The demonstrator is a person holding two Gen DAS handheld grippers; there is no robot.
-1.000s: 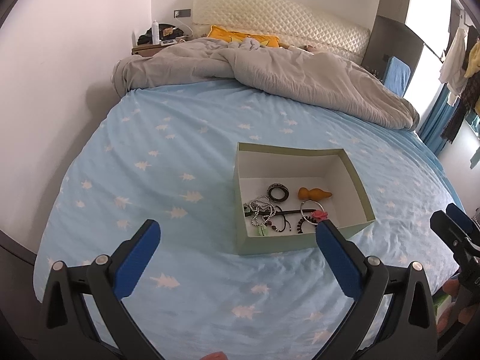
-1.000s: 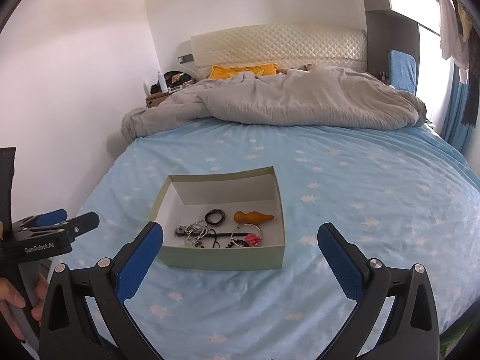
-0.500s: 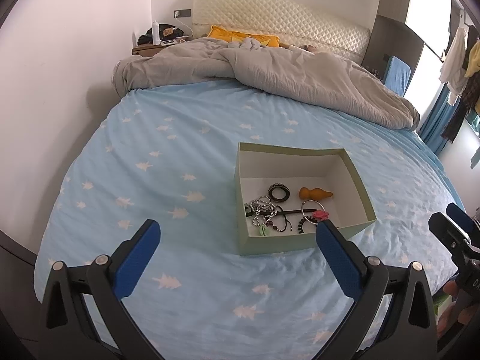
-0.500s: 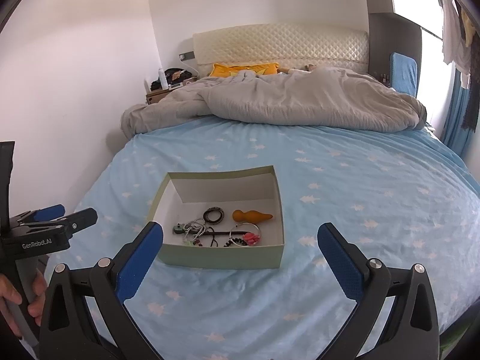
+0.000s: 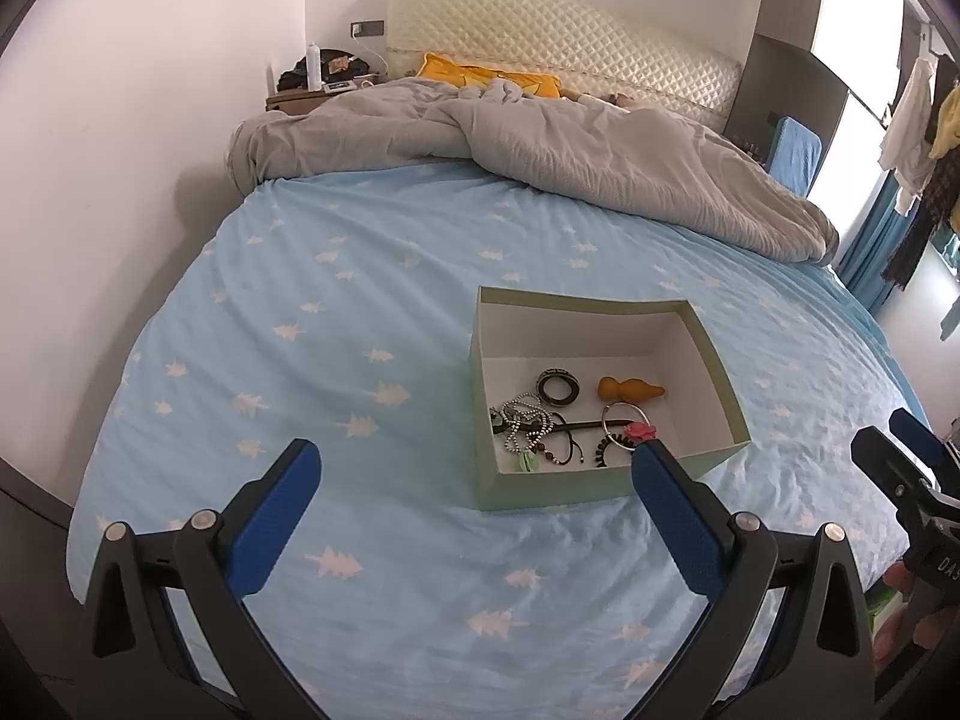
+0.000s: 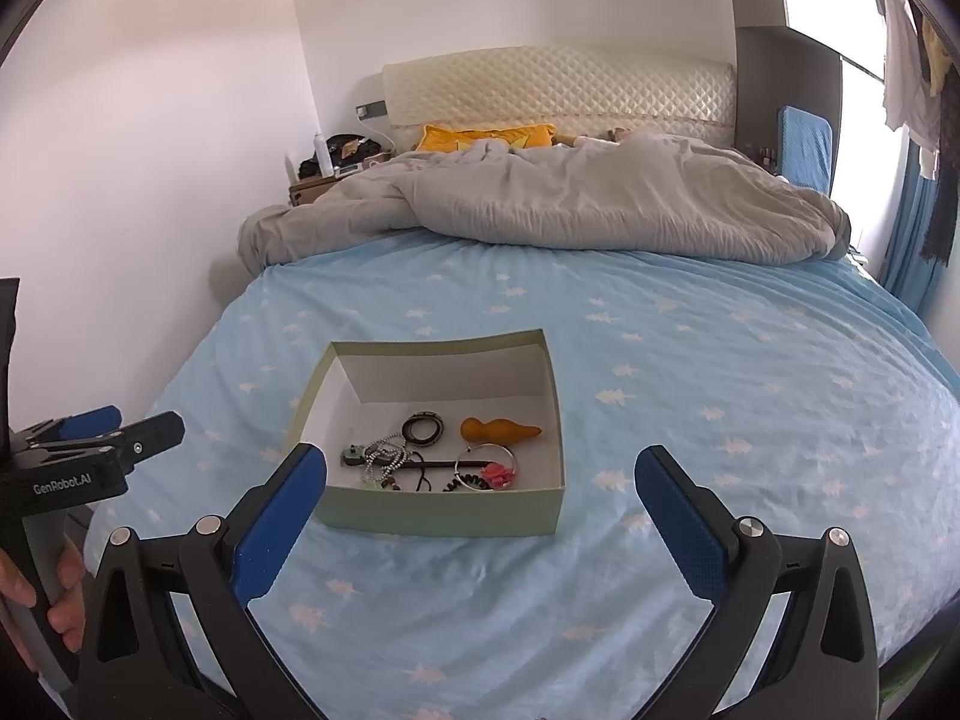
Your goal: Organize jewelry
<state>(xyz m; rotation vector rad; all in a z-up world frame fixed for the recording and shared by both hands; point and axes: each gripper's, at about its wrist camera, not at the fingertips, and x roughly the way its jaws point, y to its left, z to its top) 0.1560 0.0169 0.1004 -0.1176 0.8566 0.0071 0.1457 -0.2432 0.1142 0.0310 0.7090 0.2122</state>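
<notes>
Item: pale green open box (image 5: 600,483), white inside, sitting on the blue star-print bedsheet (image 5: 336,312) near the foot of the bed.

Contents, all lying in the near half of the box floor:
- dark patterned ring-shaped bangle (image 5: 558,387), lying flat toward the middle;
- orange gourd-shaped piece (image 5: 627,389), lying on its side just right of the bangle, apart from it;
- silver bead chain (image 5: 528,420), lying bunched at the left, overlapping a dark stick-like piece (image 6: 429,467);
- thin silver hoop (image 5: 624,420), resting beside a pink flower ornament (image 5: 641,432) at the near right;
- dark cords and small beads, lying tangled along the near wall; details too small to tell.

Tools:
- left gripper (image 5: 474,507), hovering above the sheet short of the box, blue-padded fingers (image 5: 273,513) standing wide apart, holding nothing;
- right gripper (image 6: 480,507), hovering likewise in front of the box, fingers (image 6: 681,522) spread wide, holding nothing.

Surroundings: grey duvet (image 6: 570,204) lying rumpled across the head of the bed; yellow pillow (image 6: 480,137) showing behind it; quilted cream headboard (image 6: 558,90) standing against the wall; nightstand (image 5: 297,99) standing at the left, carrying a white bottle and dark items.
</notes>
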